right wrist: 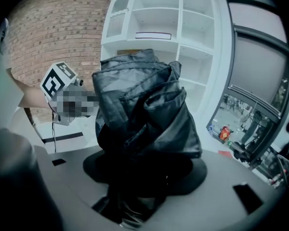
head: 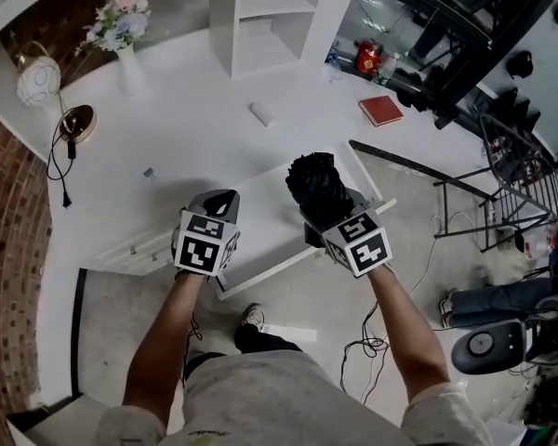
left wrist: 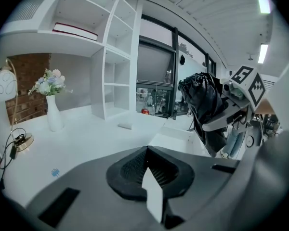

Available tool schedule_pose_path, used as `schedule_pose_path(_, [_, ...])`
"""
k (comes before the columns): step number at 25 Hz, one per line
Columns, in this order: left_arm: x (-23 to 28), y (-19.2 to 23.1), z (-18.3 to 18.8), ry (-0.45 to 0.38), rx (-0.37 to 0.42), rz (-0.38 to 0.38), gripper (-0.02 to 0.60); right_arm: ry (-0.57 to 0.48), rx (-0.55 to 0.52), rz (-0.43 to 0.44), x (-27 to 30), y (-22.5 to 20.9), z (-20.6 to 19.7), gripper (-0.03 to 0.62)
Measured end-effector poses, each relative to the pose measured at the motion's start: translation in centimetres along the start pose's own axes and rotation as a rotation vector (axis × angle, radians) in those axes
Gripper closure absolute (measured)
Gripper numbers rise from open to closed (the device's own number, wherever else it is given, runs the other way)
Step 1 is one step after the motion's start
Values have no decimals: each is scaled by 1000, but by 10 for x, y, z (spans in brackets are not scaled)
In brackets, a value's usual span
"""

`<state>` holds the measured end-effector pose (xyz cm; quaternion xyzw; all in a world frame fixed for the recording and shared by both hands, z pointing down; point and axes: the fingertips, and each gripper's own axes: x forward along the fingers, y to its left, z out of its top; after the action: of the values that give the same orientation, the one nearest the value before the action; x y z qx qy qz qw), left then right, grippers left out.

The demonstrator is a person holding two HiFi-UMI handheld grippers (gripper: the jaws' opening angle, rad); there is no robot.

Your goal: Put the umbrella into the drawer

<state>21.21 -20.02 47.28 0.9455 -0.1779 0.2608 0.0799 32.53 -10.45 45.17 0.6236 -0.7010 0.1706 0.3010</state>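
A black folded umbrella point(head: 316, 182) sticks up out of my right gripper point(head: 330, 221), which is shut on its lower part. It hangs over the open white drawer point(head: 279, 266) pulled out from the desk front. In the right gripper view the umbrella point(right wrist: 144, 109) fills the middle and hides the jaws of my right gripper point(right wrist: 144, 177). My left gripper point(head: 219, 203) hovers at the drawer's left end, shut and empty. In the left gripper view its pads point(left wrist: 149, 170) meet, with the drawer point(left wrist: 178, 141) ahead and the umbrella point(left wrist: 204, 105) in the right gripper point(left wrist: 221, 121) at the right.
On the white desk stand a vase of flowers point(head: 126, 45), a round lamp point(head: 39, 80) with a trailing cable point(head: 60, 156), a white shelf unit point(head: 270, 17), a small white cylinder point(head: 260, 114) and a red book point(head: 381, 110). A black metal frame point(head: 502, 184) stands at the right.
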Motion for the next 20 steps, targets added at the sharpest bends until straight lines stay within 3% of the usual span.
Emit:
schedule_pose_path(12, [3,26,-34,34,-72,65,584,194,-211,141,43,4,-21,341])
schedule_pose_path(16, [5,33,-40,38,-91,78,584,268,-365,212,49,13,-19,341])
schedule_pose_path(20, [7,34,-45,38,-110,85,584,348,-517,231,56,17,-22,341])
